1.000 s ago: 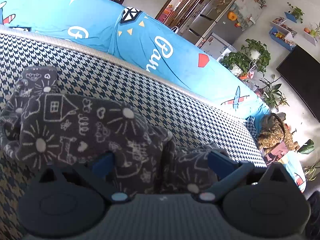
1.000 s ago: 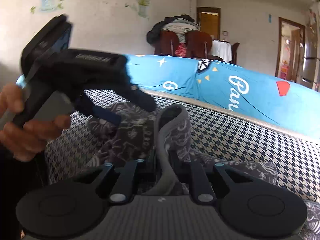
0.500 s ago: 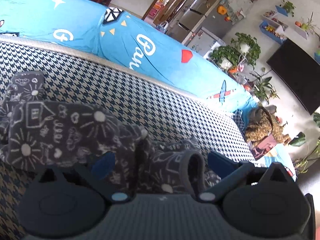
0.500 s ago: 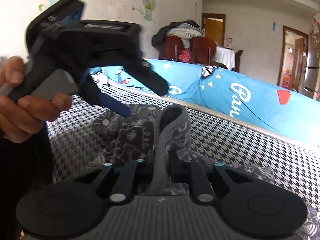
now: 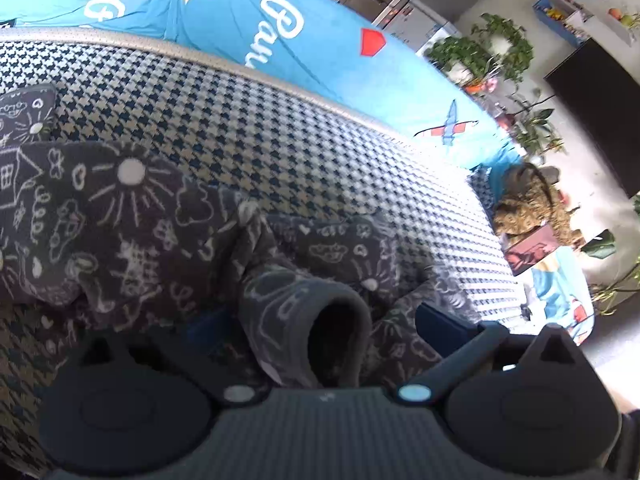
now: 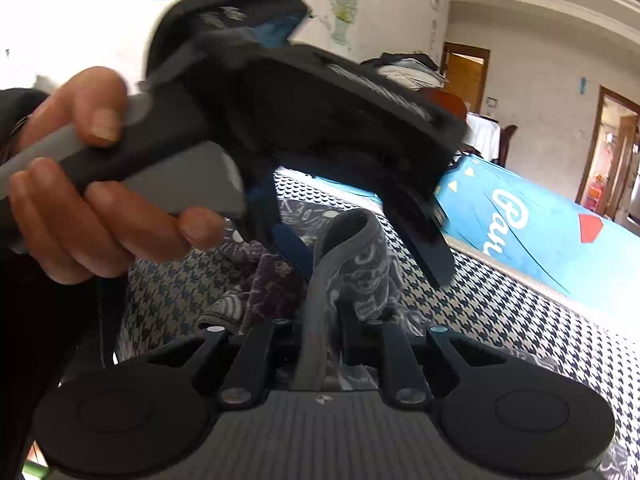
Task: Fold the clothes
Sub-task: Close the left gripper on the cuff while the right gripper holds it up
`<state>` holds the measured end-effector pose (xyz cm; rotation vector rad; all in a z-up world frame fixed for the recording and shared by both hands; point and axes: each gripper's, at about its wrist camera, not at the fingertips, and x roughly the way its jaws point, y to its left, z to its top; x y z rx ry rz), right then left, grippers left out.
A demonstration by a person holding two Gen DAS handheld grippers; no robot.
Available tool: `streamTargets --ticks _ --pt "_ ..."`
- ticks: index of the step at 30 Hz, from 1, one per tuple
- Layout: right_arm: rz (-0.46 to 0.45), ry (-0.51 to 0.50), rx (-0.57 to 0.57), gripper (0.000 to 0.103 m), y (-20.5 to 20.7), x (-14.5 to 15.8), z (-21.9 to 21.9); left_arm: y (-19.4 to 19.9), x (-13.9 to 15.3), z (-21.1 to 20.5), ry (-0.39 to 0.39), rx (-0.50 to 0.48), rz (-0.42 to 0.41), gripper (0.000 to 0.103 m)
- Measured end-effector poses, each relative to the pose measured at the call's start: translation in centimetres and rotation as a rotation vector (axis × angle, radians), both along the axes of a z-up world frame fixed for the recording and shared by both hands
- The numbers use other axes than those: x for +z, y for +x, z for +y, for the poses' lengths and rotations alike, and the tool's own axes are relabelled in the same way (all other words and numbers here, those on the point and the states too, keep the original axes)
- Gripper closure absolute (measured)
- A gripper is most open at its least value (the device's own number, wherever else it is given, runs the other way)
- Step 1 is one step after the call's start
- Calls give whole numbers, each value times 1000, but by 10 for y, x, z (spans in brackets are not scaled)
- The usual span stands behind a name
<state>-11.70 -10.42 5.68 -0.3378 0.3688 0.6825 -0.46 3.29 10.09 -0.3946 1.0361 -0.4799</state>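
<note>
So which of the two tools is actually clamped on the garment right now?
The right tool: its fingers are shut on a grey fold of the doodle-print garment. The left tool is open, its blue fingers spread either side of the cloth.

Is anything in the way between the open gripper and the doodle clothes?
Nothing visible. The left gripper is open with a rolled fold of the dark doodle garment already between its fingers. The right gripper is shut on another fold.
</note>
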Motion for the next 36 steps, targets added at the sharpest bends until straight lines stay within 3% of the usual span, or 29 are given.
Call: streamTargets --ticks 3,5,7,9,13,15,21,30,36 --pt "-6 -6 14 88 -1 -2 1 1 -7 -3 9 5 27 3" --pt "-8 -9 18 88 0 -3 1 1 -12 -3 13 19 42 18" --pt "-9 -21 17 88 0 -5 0 1 -17 -2 17 33 56 43" --pt "-7 -32 8 87 0 -7 0 1 -22 -1 21 46 71 53" --pt "14 -4 -11 81 -8 -4 -9 -1 -31 4 24 88 79 58" --pt "19 13 -37 62 -13 -2 -15 -2 -35 7 29 113 85 59" --pt "41 39 -93 35 -23 -2 -28 -6 -37 10 16 139 82 59" --pt "64 9 -120 17 -41 -13 -41 -6 -36 17 -3 148 84 59" --pt "87 -44 -155 10 -40 -20 -42 -3 -38 16 -3 146 82 59"
